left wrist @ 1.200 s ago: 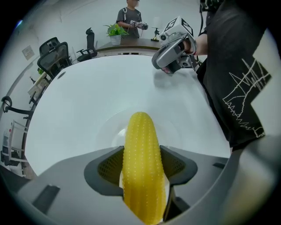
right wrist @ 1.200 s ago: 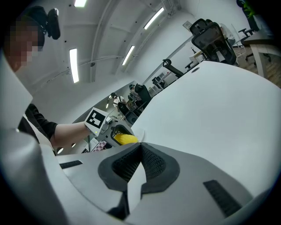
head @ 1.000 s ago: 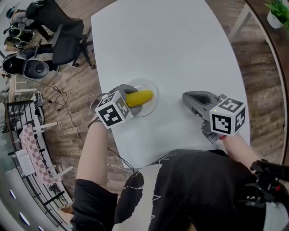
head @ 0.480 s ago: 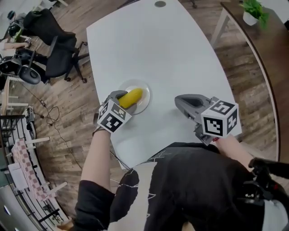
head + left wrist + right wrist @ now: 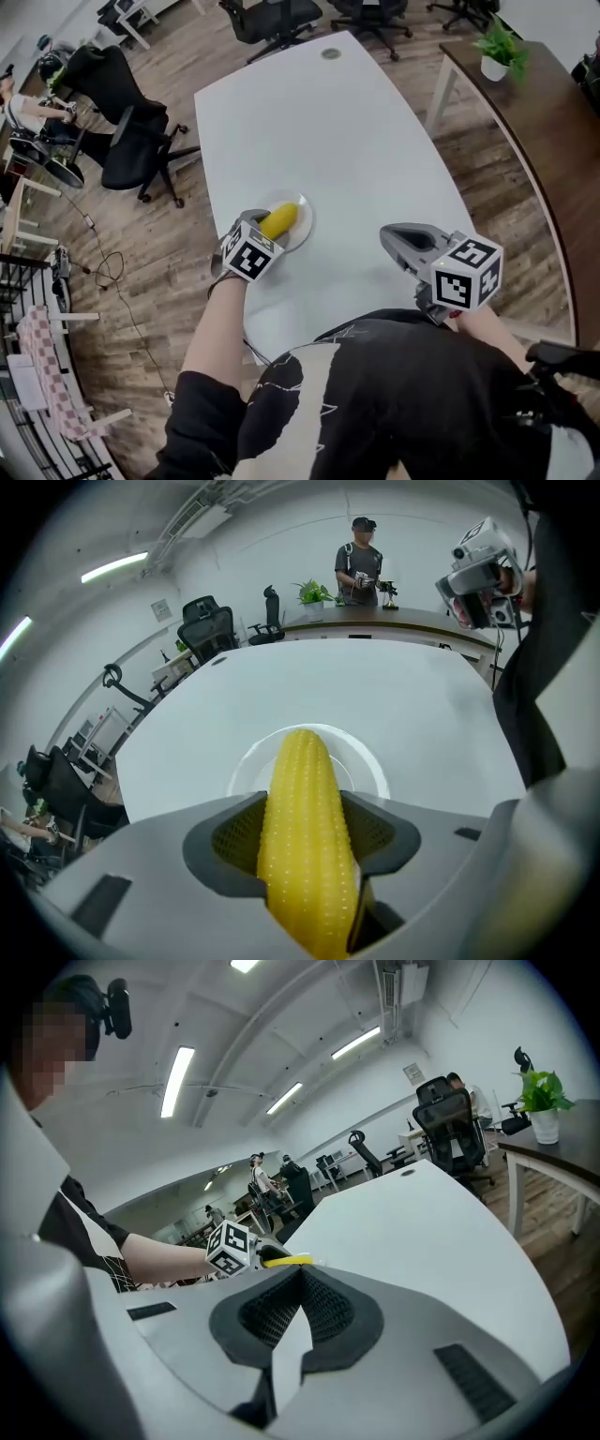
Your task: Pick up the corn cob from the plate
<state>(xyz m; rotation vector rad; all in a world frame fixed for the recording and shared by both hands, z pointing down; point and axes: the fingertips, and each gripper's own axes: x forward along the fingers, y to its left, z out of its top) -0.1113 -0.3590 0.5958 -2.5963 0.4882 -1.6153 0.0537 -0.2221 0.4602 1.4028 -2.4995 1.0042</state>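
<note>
Left gripper (image 5: 305,841) clamps the corn cob (image 5: 302,789) over the plate (image 5: 378,769), the lift apparently not yet done; right gripper (image 5: 394,234), well aside, sits closed and empty.

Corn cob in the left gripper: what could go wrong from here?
The left gripper is shut on the yellow corn cob with a long end jutting ahead, which could tip or slip out on lifting. The clear round plate sits near the white table's edge; a dragging cob could push it off.
</note>
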